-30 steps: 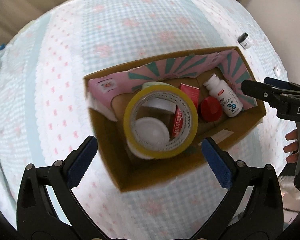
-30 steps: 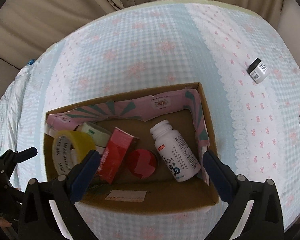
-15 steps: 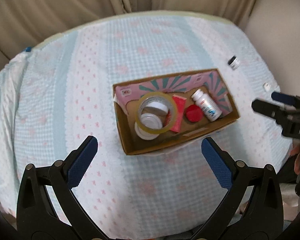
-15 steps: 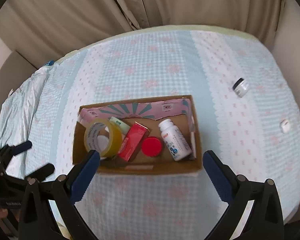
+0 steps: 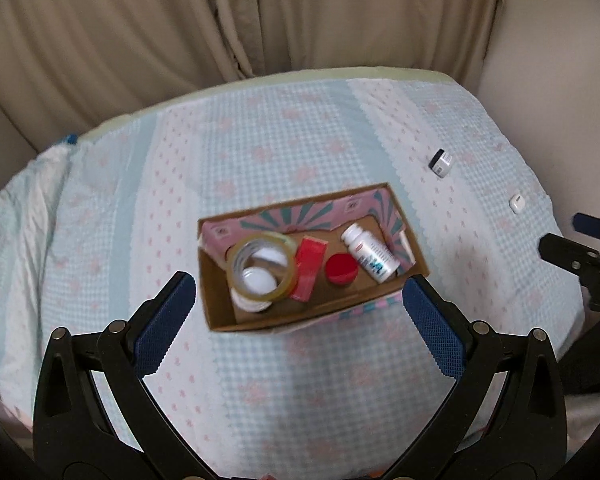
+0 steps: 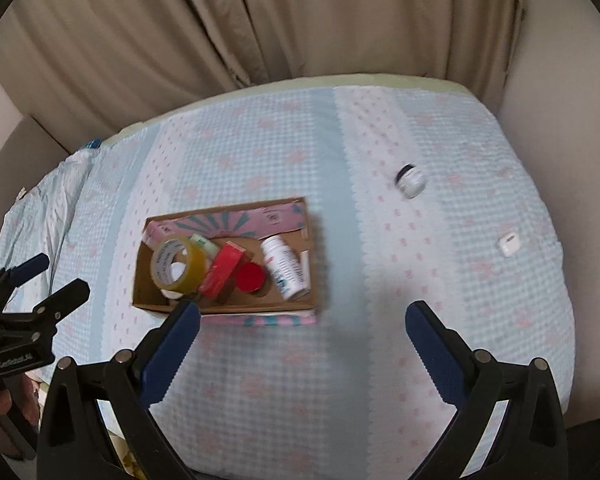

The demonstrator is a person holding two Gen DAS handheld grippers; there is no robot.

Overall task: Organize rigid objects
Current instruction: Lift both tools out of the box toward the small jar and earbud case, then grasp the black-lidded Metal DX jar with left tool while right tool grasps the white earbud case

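Above the blue checked bedspread [image 5: 300, 152] both the left gripper [image 5: 300, 320] and right gripper [image 6: 302, 342] have pulled back from the brown cardboard box [image 5: 220, 304], fingers spread and empty, with yellow tape roll [image 5: 260, 266], red carton [image 5: 310, 264] and white pill bottle [image 5: 370, 254] inside; small black-capped jar [image 6: 410, 180] remains outside, so packing looks nearly done.

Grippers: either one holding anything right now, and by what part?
Nothing is held. Left gripper and right gripper are both open and empty, above the bedspread near the cardboard box.
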